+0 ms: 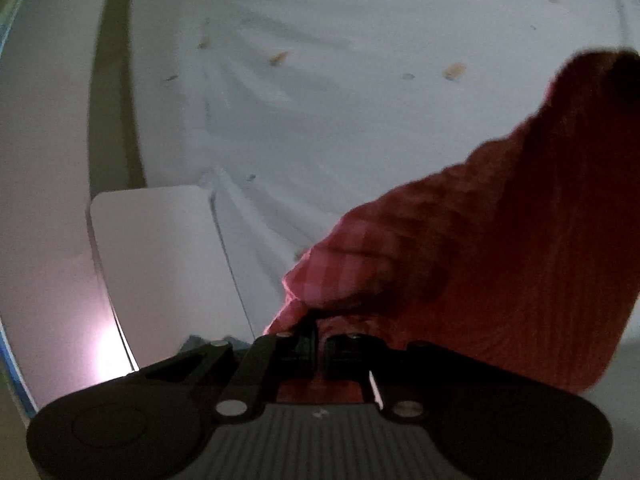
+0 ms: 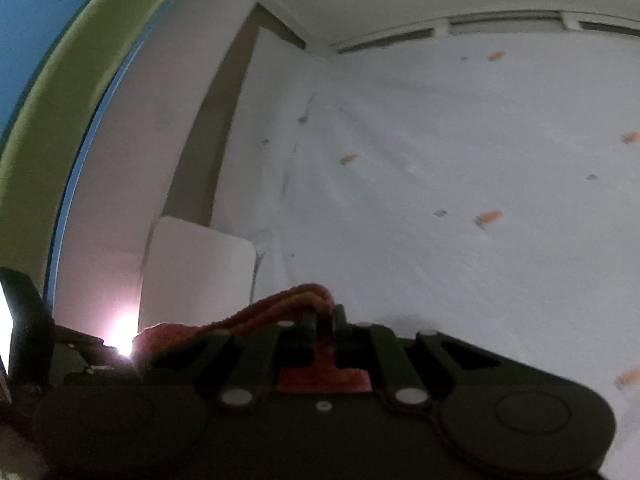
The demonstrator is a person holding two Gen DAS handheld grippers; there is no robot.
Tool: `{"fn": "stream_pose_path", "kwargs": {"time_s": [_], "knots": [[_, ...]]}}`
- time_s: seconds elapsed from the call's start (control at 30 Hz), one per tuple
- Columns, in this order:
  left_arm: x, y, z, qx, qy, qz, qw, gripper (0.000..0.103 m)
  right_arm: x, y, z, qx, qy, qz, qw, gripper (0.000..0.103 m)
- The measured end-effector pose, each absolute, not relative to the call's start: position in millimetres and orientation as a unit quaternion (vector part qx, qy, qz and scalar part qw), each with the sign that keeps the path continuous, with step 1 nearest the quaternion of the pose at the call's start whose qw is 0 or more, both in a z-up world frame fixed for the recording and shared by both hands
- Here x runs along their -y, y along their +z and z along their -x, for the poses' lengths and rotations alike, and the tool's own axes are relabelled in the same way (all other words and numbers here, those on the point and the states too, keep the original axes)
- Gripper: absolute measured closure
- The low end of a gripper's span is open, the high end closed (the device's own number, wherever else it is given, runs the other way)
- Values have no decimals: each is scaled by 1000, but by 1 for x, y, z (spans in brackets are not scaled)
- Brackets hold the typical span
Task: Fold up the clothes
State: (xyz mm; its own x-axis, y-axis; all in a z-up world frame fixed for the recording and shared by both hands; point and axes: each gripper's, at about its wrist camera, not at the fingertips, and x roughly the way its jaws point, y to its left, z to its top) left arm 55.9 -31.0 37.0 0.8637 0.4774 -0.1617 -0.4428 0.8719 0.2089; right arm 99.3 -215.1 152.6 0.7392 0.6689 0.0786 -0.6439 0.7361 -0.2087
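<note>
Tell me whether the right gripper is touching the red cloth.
Touching. The right wrist view shows the right gripper shut on a fold of the red cloth, which passes between its fingers.

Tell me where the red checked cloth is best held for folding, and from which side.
Hold it at its edge, as now: the left claw pinches the red checked cloth at a corner and the right claw pinches a bunched hem. Coming from the near side, over the white sheet, seems easiest.

The garment [image 1: 480,240] hung at four o'clock over the bed sheet [image 1: 360,100]; a panel [image 1: 168,260] stood at eight o'clock.
</note>
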Motion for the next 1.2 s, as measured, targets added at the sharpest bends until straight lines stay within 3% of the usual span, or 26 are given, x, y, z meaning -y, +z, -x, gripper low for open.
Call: {"fn": "stream_pose_path", "kwargs": {"time_s": [0.2, 0.4, 0.6, 0.73, 0.8, 0.87, 0.9, 0.93, 1.03, 1.2], "knots": [[22, 14, -54, -183, 163, -44, 968, 98, 253, 122, -43, 16, 317, 54, 947, 95], [46, 2, -76, -207, 113, -47, 971, 98, 279, 98, -66, -44, 246, 2, 968, 95], [32, -9, -181, -227, 37, -29, 973, 97, 282, 83, -148, -61, 171, -16, 983, 95], [28, -36, -284, -246, -10, 19, 969, 94, 275, 69, -249, -78, 123, 24, 989, 94], [23, -59, -351, -271, -12, 25, 962, 83, 278, 54, -315, -96, 110, 26, 989, 91], [22, -88, -418, -304, -13, 1, 953, 48, 280, 31, -392, -125, 104, 14, 987, 71], [24, -108, -456, -332, -9, -19, 943, 40, 282, 15, -429, -154, 95, 13, 983, 47], [24, -125, -483, -355, -4, -36, 934, 36, 283, -3, -463, -187, 83, 14, 979, 40], [20, -163, -528, -389, 11, -38, 920, 36, 278, -48, -530, -266, 56, 12, 962, 44], [-20, -194, -498, -396, -2, 21, 918, 21, 290, -114, -502, -341, 23, -17, 940, 30]]}}
